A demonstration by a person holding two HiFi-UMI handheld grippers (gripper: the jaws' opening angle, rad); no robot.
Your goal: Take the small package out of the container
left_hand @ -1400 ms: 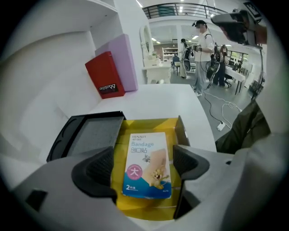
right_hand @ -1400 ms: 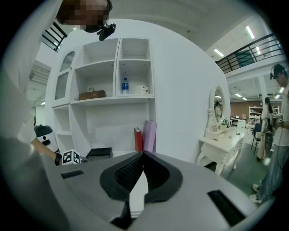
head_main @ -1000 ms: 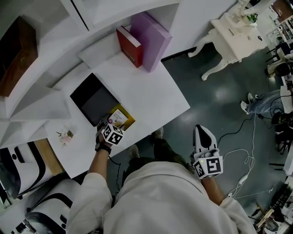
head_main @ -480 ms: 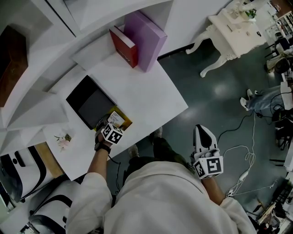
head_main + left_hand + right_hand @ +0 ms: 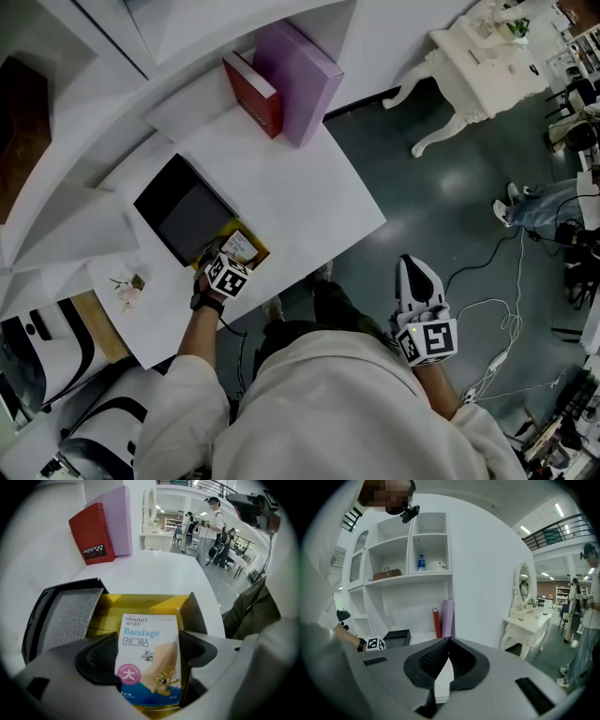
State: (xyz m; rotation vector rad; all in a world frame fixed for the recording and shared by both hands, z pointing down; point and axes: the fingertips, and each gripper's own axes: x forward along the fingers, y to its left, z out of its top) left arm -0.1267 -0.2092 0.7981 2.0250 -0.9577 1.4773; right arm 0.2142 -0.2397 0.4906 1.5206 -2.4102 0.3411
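My left gripper (image 5: 148, 654) is shut on a small white Bandage package (image 5: 150, 634) with a cartoon print, held upright between the dark pads. Right behind it lies the open yellow container (image 5: 140, 604), and I cannot tell whether the package's lower end is still inside. In the head view the left gripper (image 5: 223, 259) is at the desk's near edge, over the yellow container (image 5: 257, 254), with the package (image 5: 240, 246) in it. My right gripper (image 5: 413, 269) hangs off the desk to the right, shut and holding nothing (image 5: 447, 643).
A black lid or tray (image 5: 184, 208) lies just left of the container. A red book (image 5: 251, 94) and a purple box (image 5: 302, 80) stand at the desk's back. A small flower (image 5: 127, 287) lies near the left. White shelves rise behind; cables (image 5: 497, 319) cross the floor.
The left gripper, still holding the package, has shifted slightly toward the desk's near edge. The right gripper has stayed where it was.
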